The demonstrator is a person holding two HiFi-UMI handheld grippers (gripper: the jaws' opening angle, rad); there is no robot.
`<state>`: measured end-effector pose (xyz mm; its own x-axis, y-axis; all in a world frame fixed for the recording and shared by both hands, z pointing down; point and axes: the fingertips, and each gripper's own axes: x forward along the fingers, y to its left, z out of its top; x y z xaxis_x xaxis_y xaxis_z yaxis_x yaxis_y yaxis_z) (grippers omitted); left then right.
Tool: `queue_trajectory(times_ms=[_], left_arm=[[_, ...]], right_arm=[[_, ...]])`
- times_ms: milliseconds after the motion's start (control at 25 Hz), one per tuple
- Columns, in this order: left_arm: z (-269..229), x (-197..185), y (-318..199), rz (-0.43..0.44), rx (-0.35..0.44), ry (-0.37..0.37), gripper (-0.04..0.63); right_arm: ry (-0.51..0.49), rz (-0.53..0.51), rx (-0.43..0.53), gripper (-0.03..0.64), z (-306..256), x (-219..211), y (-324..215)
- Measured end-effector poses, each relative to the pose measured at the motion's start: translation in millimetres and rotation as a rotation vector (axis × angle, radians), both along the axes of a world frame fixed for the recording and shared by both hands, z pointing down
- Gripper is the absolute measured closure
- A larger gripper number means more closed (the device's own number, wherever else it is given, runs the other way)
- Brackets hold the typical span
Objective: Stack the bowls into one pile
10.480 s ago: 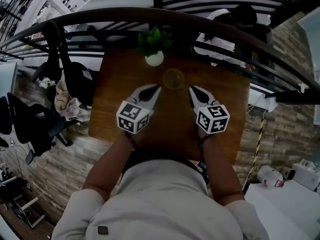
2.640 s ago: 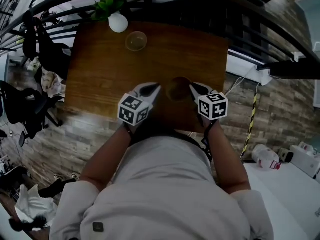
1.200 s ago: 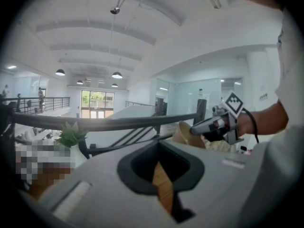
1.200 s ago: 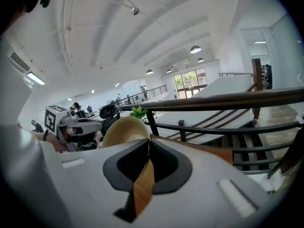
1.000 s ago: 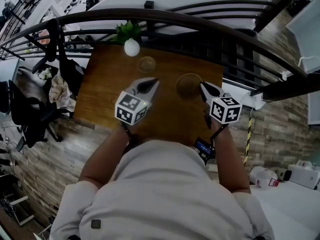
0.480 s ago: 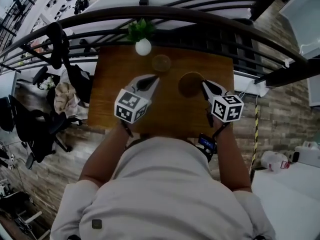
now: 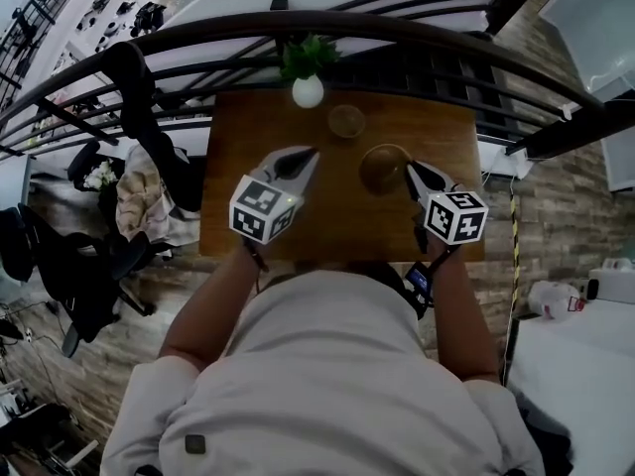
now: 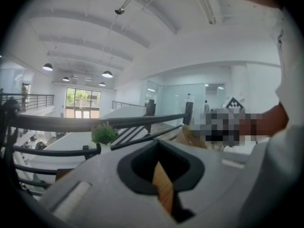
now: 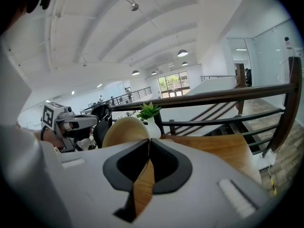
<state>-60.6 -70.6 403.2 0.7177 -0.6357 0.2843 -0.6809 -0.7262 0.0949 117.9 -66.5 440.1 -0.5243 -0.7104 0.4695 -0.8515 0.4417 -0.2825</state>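
1. The table (image 7: 238,152) is lying mostly in plain sight in the head view, but the person's torso (image 7: 327,385) is covering its 6 o'clock edge, and the railing (image 7: 397,28) is crossing just beyond its 12 o'clock edge.
2. The right gripper (image 7: 410,170) is clamping its jaws, nearly together, on the 3 o'clock rim of the larger bowl (image 7: 384,168). In its own view the jaw tips are pinching the thin tan wall.
3. The left gripper (image 7: 306,153) is hovering at 9 o'clock of that bowl, well apart from it. Its jaws are standing together with nothing between them.
4. The larger bowl is sitting over the table's right half. Its inside is showing dark, so its contents are hard to make out, and whether it is touching the wood cannot be told. In the left gripper view only a tan edge of it (image 8: 188,137) is showing.
5. The smaller bowl (image 7: 346,121) is standing on the table at 11 o'clock of the larger one, apart from it. It is too small to show what it is holding.
6. The vase (image 7: 308,91) is standing at 10 o'clock of the smaller bowl and is holding a green plant (image 7: 310,58).
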Motion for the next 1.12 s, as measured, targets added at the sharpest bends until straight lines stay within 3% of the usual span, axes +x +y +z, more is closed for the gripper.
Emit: queue_trajectory(times_ms=[720, 1120], left_arm=[[26.5, -52.1, -3.3, -0.039, -0.061, -0.001, 0.591], [46.2, -48.9, -26.8, -0.036, -0.106, 0.0, 0.591]], right_arm=[[-0.012, -0.032, -0.048, 0.595, 25.7, -51.5, -10.3], [-0.013, -0.039, -0.077, 0.595, 39.3, -53.9, -38.6]])
